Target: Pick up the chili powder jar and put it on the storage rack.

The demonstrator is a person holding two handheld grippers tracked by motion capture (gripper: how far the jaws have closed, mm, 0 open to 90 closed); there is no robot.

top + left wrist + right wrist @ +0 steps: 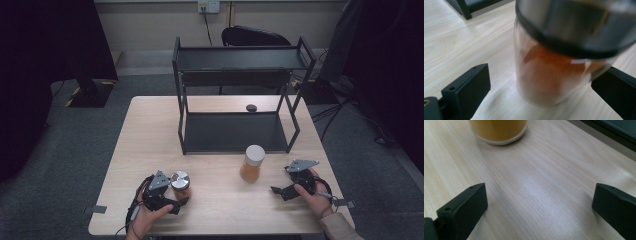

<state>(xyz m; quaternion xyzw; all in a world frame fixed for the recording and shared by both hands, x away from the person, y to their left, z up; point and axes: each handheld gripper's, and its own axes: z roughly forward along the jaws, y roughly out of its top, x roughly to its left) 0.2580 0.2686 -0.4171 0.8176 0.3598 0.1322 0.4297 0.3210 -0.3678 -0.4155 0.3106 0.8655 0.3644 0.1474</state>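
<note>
A small glass jar with a silver lid (180,183) (554,65), holding red-orange powder, stands on the wooden table (220,210) at the front left. My left gripper (172,197) (541,92) is open, its jaws on either side of the jar; the right jaw looks close to the glass, the left jaw stands apart. A taller jar with a white lid (252,163) (499,130), full of orange powder, stands right of the middle. My right gripper (282,190) (540,205) is open to that jar's right, with bare table between its jaws.
A black two-tier metal shelf (240,100) stands at the back half of the table, both tiers bare. A small black round object (251,107) lies on the table behind its lower tier. A black chair (255,36) stands beyond the table.
</note>
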